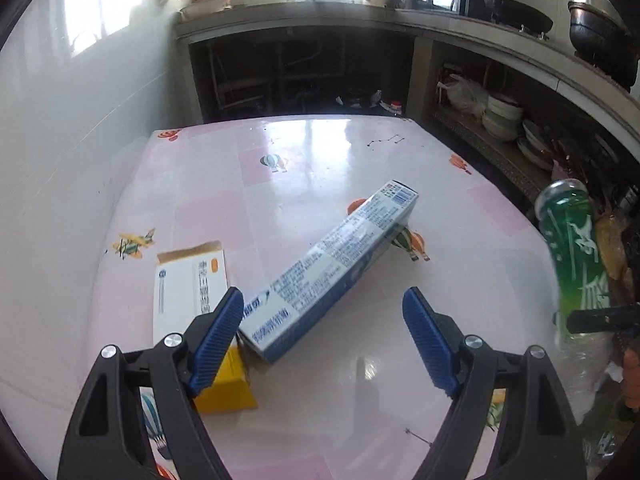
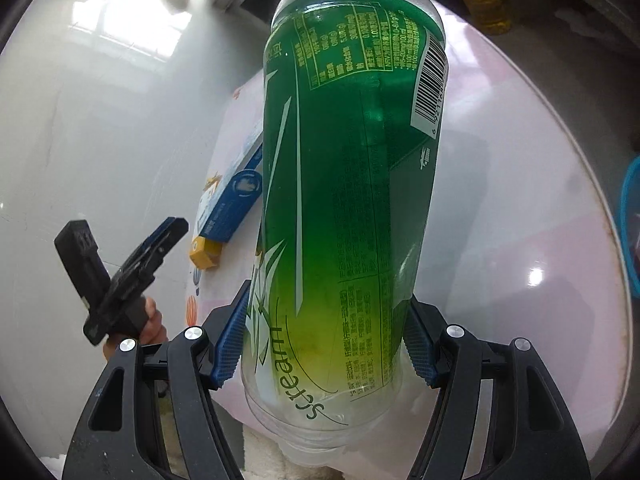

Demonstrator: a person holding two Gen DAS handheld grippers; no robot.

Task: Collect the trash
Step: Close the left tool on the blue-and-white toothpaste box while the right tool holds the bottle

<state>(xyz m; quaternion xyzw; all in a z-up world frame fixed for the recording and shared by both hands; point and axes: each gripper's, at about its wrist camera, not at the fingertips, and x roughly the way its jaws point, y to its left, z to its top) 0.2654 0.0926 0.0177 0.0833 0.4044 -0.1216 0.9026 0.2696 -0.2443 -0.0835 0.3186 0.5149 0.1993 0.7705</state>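
Here: one green bottle (image 2: 344, 208) clamped in right gripper (image 2: 326, 340); left gripper (image 1: 323, 320) spread wide, empty, above three boxes on table (image 1: 304, 152).

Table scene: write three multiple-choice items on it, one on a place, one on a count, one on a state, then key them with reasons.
1. Where does the toothpaste box lie?
A. on the table
B. on the counter
C. in the right gripper

2. How many boxes are on the table?
A. one
B. three
C. five

3. How is the right gripper?
A. empty
B. shut on the bottle
C. out of view

A: it rests on the pink tabletop. B: toothpaste box, white box and yellow box. B: both pads press its sides.
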